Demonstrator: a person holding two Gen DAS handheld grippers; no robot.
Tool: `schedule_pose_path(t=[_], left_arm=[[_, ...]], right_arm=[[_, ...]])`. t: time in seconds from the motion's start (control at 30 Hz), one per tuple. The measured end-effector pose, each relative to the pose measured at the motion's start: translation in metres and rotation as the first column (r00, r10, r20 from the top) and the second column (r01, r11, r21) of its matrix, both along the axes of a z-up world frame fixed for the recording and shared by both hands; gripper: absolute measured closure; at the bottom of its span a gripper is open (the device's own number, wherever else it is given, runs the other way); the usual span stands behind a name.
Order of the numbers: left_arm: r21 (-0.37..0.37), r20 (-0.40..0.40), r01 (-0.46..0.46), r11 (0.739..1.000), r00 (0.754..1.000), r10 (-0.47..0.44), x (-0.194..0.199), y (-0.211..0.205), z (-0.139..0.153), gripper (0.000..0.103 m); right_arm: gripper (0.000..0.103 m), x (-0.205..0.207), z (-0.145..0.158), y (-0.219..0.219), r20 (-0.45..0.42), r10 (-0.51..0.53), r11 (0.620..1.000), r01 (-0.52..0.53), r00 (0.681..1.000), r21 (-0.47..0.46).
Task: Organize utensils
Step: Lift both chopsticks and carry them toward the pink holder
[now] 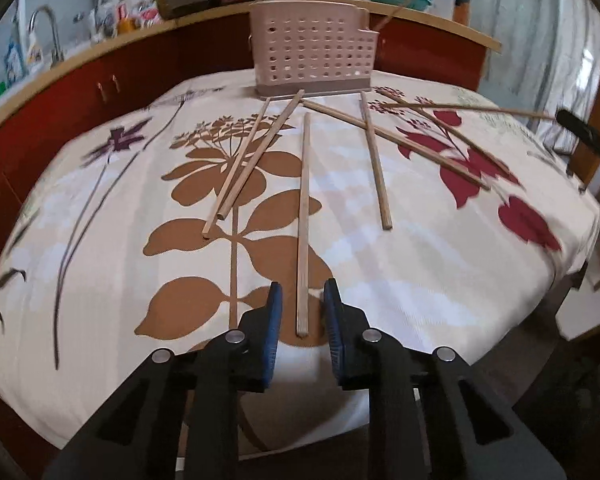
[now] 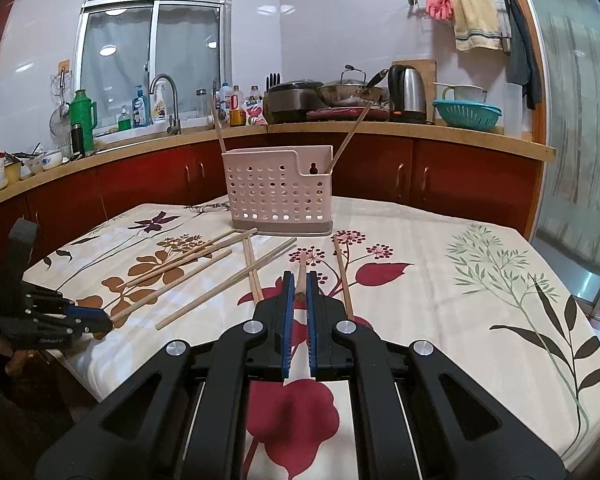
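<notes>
While crossed chopsticks (image 1: pixel 374 164) crowd the holder (image 1: pixel 312 52), left claw (image 1: pixel 300 300) straddles one unpinched; right claw (image 2: pixel 299 286) pinches another.

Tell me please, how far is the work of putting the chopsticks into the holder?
Early stage. Done: two chopsticks already stand in the pink holder. In hand: the right gripper is shut on one chopstick; the left gripper straddles another chopstick on the table, pads not yet pressing. Left: several more chopsticks lie loose on the tablecloth.
</notes>
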State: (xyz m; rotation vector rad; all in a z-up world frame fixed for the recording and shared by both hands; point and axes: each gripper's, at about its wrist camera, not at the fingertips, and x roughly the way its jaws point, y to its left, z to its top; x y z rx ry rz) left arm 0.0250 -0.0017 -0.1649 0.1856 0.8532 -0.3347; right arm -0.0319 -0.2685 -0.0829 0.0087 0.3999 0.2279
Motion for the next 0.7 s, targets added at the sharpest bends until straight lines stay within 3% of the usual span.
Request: schedule_pose_path(t=[0.1, 0.13, 0.37, 0.7], left_arm=[[0.014, 0.019, -0.006, 1.0, 1.0, 0.006, -0.002, 0.001, 0.0, 0.088], [0.011, 0.019, -0.011, 1.0, 1.0, 0.011, -0.003, 0.002, 0.0, 0.097], [0.007, 0.049, 0.006, 1.0, 0.999, -0.006, -0.007, 0.004, 0.009, 0.097], [-0.069, 0.198, -0.006, 0.998, 0.98, 0.02, -0.003, 0.016, 0.071, 0.097]], right_arm=[[0.097, 0.001, 0.0, 0.002, -0.002, 0.004, 1.0, -0.004, 1.0, -0.004], [0.097, 0.001, 0.0, 0.001, -0.002, 0.005, 1.0, -0.005, 1.0, -0.004], [0.097, -0.001, 0.004, 0.003, 0.011, 0.004, 1.0, -0.004, 1.0, -0.003], [0.097, -0.002, 0.035, 0.0, 0.083, 0.008, 1.0, -0.01, 0.997, 0.021]])
